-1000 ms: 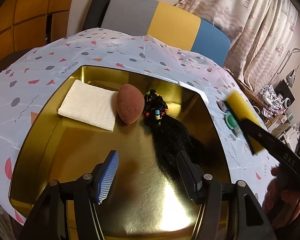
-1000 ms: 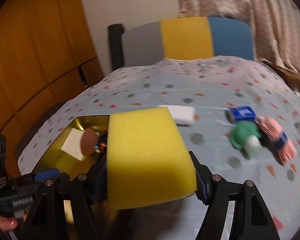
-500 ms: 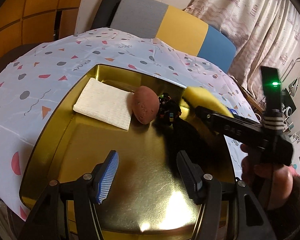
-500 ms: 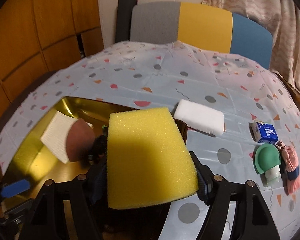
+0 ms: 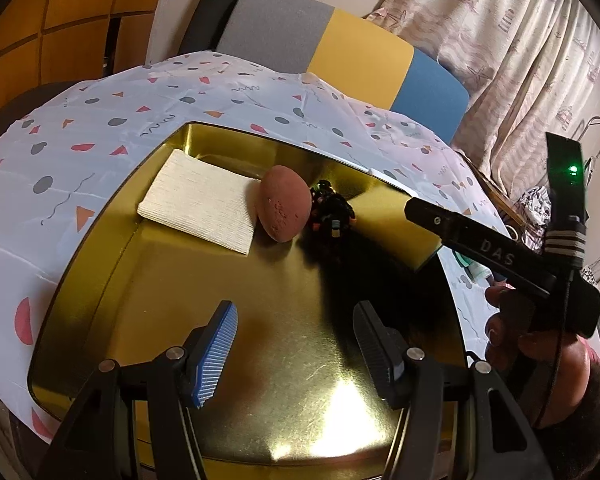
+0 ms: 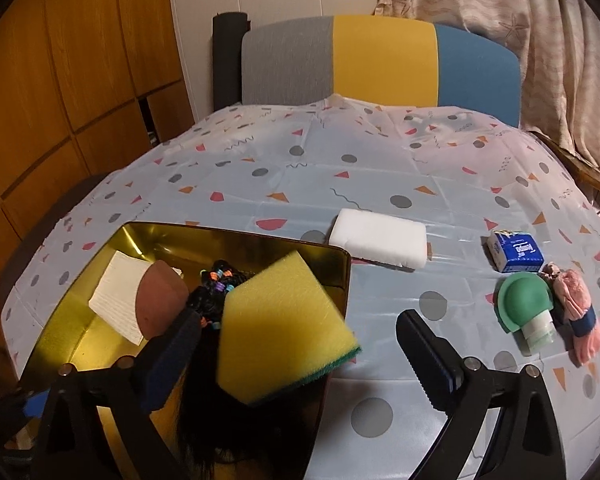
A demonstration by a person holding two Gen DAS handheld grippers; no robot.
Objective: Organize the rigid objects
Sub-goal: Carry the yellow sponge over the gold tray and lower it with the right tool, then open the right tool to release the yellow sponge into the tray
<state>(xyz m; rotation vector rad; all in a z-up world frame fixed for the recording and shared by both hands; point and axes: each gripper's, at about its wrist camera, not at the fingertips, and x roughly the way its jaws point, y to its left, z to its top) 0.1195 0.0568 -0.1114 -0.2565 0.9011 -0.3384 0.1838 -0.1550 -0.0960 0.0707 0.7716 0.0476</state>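
Observation:
A gold tray point(image 5: 148, 300) point(image 6: 80, 320) holds a folded white cloth point(image 5: 200, 202) point(image 6: 118, 292), a brown egg-shaped sponge point(image 5: 286, 208) point(image 6: 160, 300) and a black bundle of hair ties point(image 5: 332, 216) point(image 6: 214, 290). A yellow sponge with a green underside point(image 6: 280, 324) point(image 5: 396, 220) lies tilted at the tray's right side, free of the pads. My right gripper point(image 6: 300, 354) is open around it. My left gripper point(image 5: 294, 346) is open and empty above the tray's near part.
On the patterned tablecloth point(image 6: 340, 160) right of the tray lie a white block point(image 6: 380, 242), a blue tissue pack point(image 6: 516, 250), a green-capped bottle point(image 6: 528, 308) and a pink scrunchie point(image 6: 576, 308). A tricolour chair back point(image 6: 380, 60) stands behind the table.
My right gripper carried the yellow sponge left over the tray, then opened and let it go. The sponge now rests tilted in the tray. The left gripper stayed open.

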